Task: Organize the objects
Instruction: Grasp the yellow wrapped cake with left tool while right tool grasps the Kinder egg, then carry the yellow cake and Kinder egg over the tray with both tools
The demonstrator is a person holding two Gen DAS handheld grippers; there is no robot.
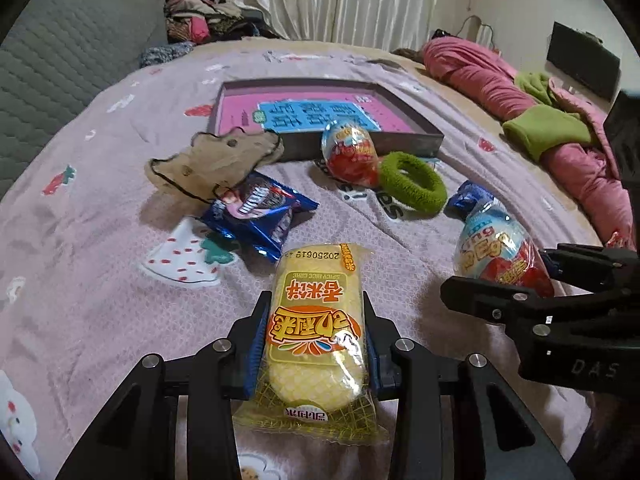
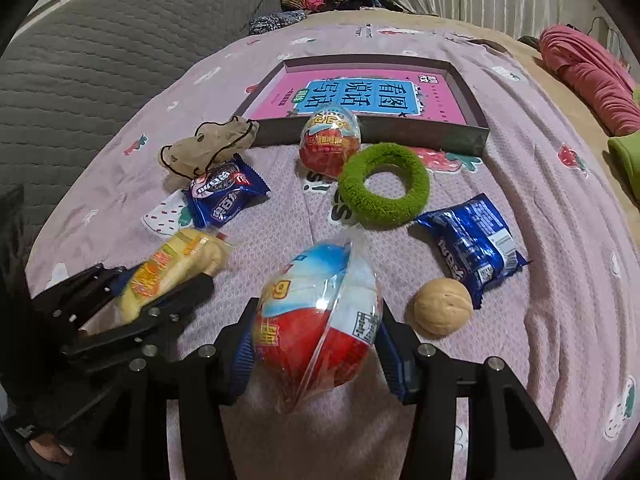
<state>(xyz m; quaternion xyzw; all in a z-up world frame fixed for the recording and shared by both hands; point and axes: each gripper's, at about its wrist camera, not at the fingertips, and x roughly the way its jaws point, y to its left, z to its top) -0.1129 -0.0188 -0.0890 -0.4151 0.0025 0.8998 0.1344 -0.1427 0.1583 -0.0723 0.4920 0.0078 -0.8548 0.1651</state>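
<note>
Left gripper (image 1: 316,336) pinching yellow rice cake packet (image 1: 316,328), right gripper (image 2: 316,344) clamping wrapped toy egg (image 2: 320,320), both above bedspread (image 2: 540,184) short of tray (image 2: 472,130); slick wrappers likely to slip.

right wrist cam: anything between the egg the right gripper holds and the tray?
Yes. In the right wrist view the green ring and a second egg lie between the held egg and the tray; that second egg sits against the tray's near wall.

Pink strawberry-print bedspread (image 1: 120,280) fills most of the frame, grey quilted headboard (image 1: 60,60) upper left, white curtains (image 1: 340,0) top centre, pile of clothes (image 1: 200,16) beside them.
</note>
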